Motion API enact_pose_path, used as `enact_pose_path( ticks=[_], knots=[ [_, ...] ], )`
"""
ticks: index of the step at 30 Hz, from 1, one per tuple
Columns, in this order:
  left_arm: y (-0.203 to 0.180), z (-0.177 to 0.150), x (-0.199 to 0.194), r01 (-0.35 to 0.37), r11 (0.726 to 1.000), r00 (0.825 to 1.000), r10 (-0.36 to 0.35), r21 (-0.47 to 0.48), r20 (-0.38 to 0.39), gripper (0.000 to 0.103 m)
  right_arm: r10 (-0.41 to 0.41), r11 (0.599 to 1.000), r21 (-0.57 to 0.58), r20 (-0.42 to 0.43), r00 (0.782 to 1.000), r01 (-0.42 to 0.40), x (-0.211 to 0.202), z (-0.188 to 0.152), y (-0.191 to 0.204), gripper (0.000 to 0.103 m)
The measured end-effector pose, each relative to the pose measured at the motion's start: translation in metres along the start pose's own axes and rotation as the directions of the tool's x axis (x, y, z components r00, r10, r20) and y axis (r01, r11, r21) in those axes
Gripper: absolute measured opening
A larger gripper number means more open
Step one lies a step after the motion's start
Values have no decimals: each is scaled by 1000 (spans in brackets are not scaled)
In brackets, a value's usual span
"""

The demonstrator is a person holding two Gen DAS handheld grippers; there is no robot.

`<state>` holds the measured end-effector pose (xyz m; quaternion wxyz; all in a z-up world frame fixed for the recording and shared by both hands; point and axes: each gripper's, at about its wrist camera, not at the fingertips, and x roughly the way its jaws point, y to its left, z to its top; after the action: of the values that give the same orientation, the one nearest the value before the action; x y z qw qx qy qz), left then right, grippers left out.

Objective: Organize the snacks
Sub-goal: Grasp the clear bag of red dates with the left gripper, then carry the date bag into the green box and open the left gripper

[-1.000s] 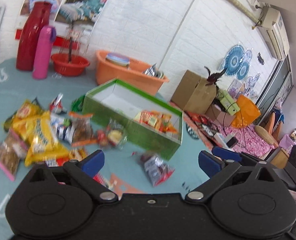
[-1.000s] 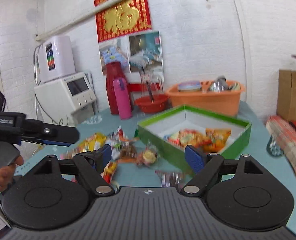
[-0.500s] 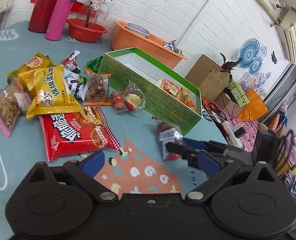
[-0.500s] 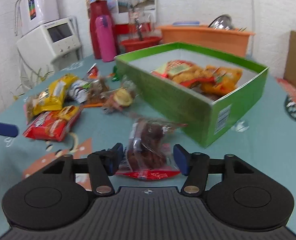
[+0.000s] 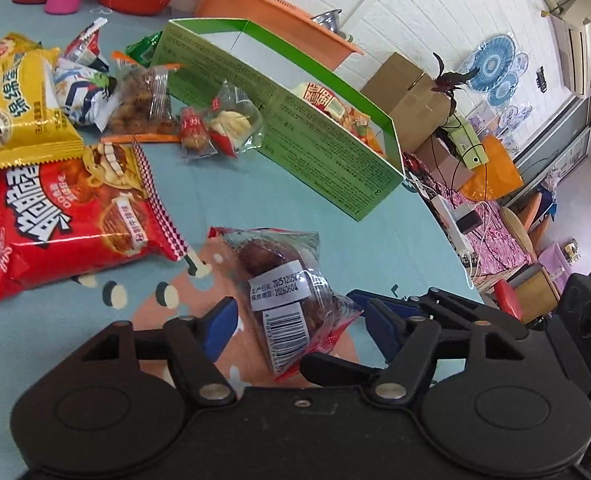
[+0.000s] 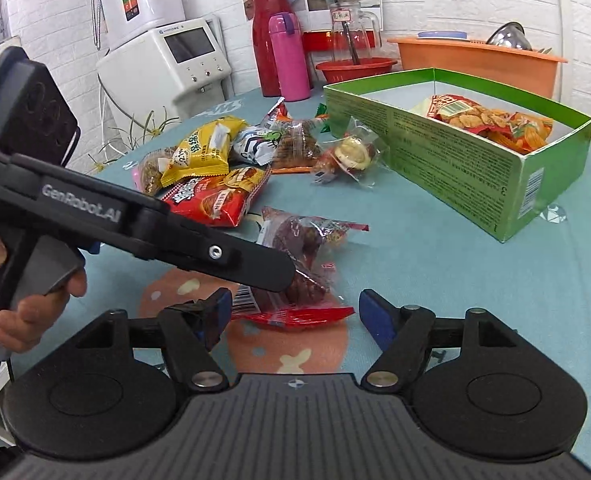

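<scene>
Two tongs are converging on one clear date packet (image 5: 283,288) lying on the worktop (image 6: 475,280) short of the green box (image 6: 455,160), left tongs (image 5: 295,320) closing around it, right tongs (image 6: 291,312) opening, risking a collision or tug-of-war.

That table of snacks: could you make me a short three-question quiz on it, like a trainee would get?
1. True or false: the green box already holds snacks.
2. Which packet lies between the fingers of both hand-held grippers: A the red packet, B the clear packet, C the yellow packet?
3. What colour is the flask beside the red jug?

Key: 1 true. 2 B. 3 pink.
</scene>
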<state>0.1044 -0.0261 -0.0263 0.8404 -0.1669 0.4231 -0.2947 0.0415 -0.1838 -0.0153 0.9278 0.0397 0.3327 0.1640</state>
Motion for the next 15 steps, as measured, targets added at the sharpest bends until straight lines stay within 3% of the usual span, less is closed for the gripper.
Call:
enact_pose_path(
  ticks=[2, 5, 9, 13, 15],
  knots=[
    [1, 1, 1, 1, 1000, 1000, -1, -5, 5, 80, 3, 1000, 2, 5, 1000, -3, 1, 2, -1, 103],
    [2, 2, 3, 1, 1000, 1000, -1, -7, 7, 60, 9, 1000, 10, 6, 1000, -9, 6, 4, -2, 103],
    [-3, 3, 4, -29, 999, 999, 29, 20, 16, 57, 8, 1000, 9, 8, 1000, -8, 14, 5, 1, 94],
    [-11, 6, 0, -29, 999, 999, 27, 39, 34, 57, -19, 1000, -13, 25, 1000, 19, 8, 9, 6, 79],
    [-17, 11, -3, -22, 998, 998, 19, 56, 53, 57, -31, 999, -24, 43, 999, 32, 3, 13, 7, 77]
  ],
)
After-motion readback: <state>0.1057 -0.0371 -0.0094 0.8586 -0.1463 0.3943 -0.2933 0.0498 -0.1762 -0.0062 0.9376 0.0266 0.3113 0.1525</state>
